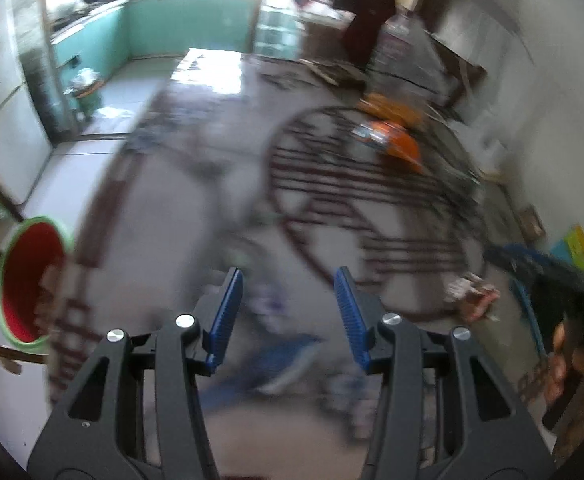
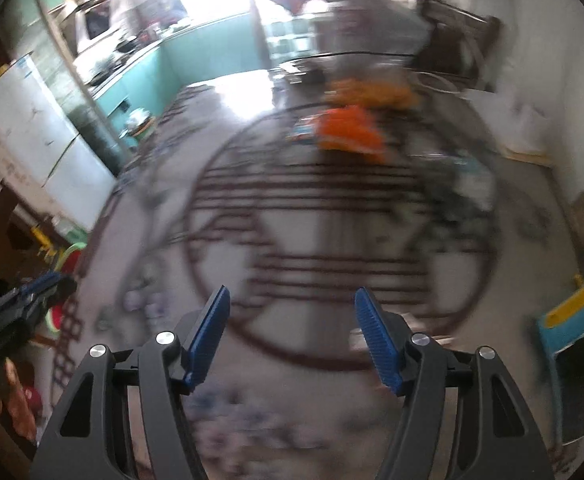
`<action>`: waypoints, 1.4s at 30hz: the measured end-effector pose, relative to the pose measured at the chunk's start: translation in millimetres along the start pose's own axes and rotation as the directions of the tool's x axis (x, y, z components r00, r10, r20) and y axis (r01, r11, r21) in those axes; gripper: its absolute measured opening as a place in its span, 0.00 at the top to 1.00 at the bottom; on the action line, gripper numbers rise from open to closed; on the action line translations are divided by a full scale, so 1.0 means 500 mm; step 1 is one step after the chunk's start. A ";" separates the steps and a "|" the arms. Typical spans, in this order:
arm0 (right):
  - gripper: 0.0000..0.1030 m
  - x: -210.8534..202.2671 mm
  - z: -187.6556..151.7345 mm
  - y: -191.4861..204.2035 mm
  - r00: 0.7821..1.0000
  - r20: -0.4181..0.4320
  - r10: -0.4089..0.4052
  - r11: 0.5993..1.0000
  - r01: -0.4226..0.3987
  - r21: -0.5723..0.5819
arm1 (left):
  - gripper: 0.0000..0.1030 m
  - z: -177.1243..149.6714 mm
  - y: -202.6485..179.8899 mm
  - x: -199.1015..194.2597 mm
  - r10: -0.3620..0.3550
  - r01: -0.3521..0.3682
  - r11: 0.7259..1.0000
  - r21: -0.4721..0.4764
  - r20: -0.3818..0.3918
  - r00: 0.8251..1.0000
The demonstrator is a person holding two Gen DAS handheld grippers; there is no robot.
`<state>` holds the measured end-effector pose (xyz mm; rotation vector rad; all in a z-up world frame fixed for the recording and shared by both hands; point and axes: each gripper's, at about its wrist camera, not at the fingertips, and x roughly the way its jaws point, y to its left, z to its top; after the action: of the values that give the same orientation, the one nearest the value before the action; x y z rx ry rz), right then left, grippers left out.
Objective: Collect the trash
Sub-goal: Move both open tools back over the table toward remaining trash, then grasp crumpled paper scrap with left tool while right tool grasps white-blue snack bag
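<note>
Both views are motion-blurred. My left gripper is open and empty above the patterned floor. A red bin with a green rim stands at its far left. A crumpled pink-white piece of trash lies on the floor to its right, and pale blurred scraps lie between the fingers. My right gripper is open and empty over the round floor pattern. Pale crumpled scraps lie to its left. The bin's rim and the left gripper show at the left edge.
An orange heap lies on the floor ahead, also in the right wrist view. A white fridge and teal kitchen cabinets stand at the left. A blue-yellow object sits at the right. A small green bin stands by the kitchen doorway.
</note>
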<state>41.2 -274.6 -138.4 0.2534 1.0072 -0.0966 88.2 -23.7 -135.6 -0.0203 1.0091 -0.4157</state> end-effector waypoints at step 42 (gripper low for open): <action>0.67 0.130 0.205 -0.362 0.991 0.065 0.113 0.932 -0.129 0.338 | 0.69 -0.027 -0.425 0.331 -0.265 0.381 0.900 0.212 -0.427 0.864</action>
<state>124.6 -473.4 -171.3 0.6285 0.9247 -0.1645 83.8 -274.6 -234.4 0.1644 1.3345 -0.9071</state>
